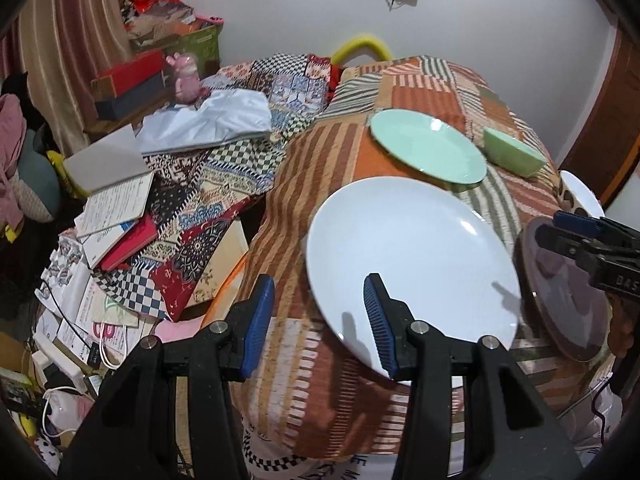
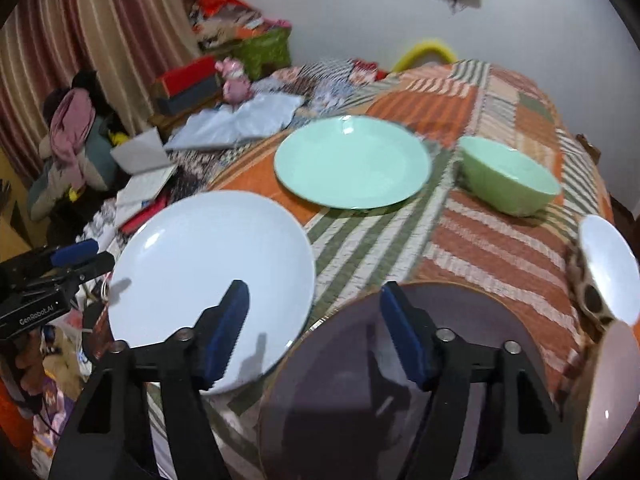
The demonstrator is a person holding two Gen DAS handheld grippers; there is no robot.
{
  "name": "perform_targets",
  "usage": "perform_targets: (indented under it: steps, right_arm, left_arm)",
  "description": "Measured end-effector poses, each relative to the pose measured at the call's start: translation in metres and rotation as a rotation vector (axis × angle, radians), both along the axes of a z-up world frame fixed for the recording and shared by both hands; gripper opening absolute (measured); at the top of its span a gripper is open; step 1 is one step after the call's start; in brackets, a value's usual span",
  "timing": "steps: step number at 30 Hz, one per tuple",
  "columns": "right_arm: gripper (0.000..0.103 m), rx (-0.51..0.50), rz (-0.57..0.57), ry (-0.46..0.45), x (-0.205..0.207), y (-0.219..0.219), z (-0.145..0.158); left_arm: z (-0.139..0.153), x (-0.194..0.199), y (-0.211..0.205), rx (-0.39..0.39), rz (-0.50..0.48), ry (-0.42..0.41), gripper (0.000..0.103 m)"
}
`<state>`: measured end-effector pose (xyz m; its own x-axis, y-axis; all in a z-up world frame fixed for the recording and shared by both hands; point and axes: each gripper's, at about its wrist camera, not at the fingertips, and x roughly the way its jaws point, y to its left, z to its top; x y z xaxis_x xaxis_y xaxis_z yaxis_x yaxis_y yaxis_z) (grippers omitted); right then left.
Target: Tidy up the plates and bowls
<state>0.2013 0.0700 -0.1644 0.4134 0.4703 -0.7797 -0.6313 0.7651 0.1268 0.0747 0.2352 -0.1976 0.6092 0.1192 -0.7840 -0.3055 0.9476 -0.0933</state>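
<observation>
A white plate (image 1: 412,256) (image 2: 212,264) lies near the front of the patchwork-covered table (image 1: 304,184). Behind it lie a mint green plate (image 1: 428,146) (image 2: 352,162) and a green bowl (image 1: 512,152) (image 2: 510,176). A dark smoky glass plate (image 1: 568,292) (image 2: 360,392) lies at the front right. A small white dish (image 2: 610,268) sits at the right edge. My left gripper (image 1: 318,322) is open, its right finger over the white plate's near rim. My right gripper (image 2: 314,332) is open above the gap between the white and dark plates, holding nothing.
Left of the table lie patterned cloths (image 1: 224,184), books and papers (image 1: 116,216), a grey bag (image 1: 208,120), boxes (image 1: 128,84) and a pink toy (image 1: 186,76). Cables and clutter fill the floor at the lower left (image 1: 64,360). A yellow handle (image 1: 362,46) stands behind the table.
</observation>
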Motion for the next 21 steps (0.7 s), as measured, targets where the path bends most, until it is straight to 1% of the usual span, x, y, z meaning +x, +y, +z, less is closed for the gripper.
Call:
perform_targets:
  steps: [1,3,7,9,14,16,21]
  right_arm:
    - [0.056,-0.011,0.016,0.011,0.002,0.005,-0.003]
    - [0.046,-0.035,0.037,0.029,0.007,0.012,-0.008]
    - [0.036,-0.051,0.065,0.1,0.017,0.021,-0.018]
    - [0.032,-0.063,0.071,0.122,0.021,0.025,-0.023]
    - [0.023,-0.097,0.096,0.136,0.024,0.03,-0.028]
    - [0.022,-0.112,0.1,0.138,0.025,0.031,-0.03]
    - [0.022,-0.134,0.111,0.166,0.03,0.036,-0.037]
  left_arm:
    - [-0.002,0.001,0.002,-0.004,0.002,0.006,0.046]
    - [-0.007,0.003,0.005,-0.017,0.004,0.02,0.046]
    - [-0.016,0.007,0.009,-0.052,-0.005,0.036,0.046]
    - [-0.019,0.007,0.009,-0.065,-0.015,0.036,0.045]
    - [-0.023,0.011,0.006,-0.088,-0.041,0.042,0.033]
    - [-0.024,0.012,0.005,-0.092,-0.052,0.045,0.028]
    - [-0.025,0.012,0.004,-0.104,-0.058,0.047,0.023]
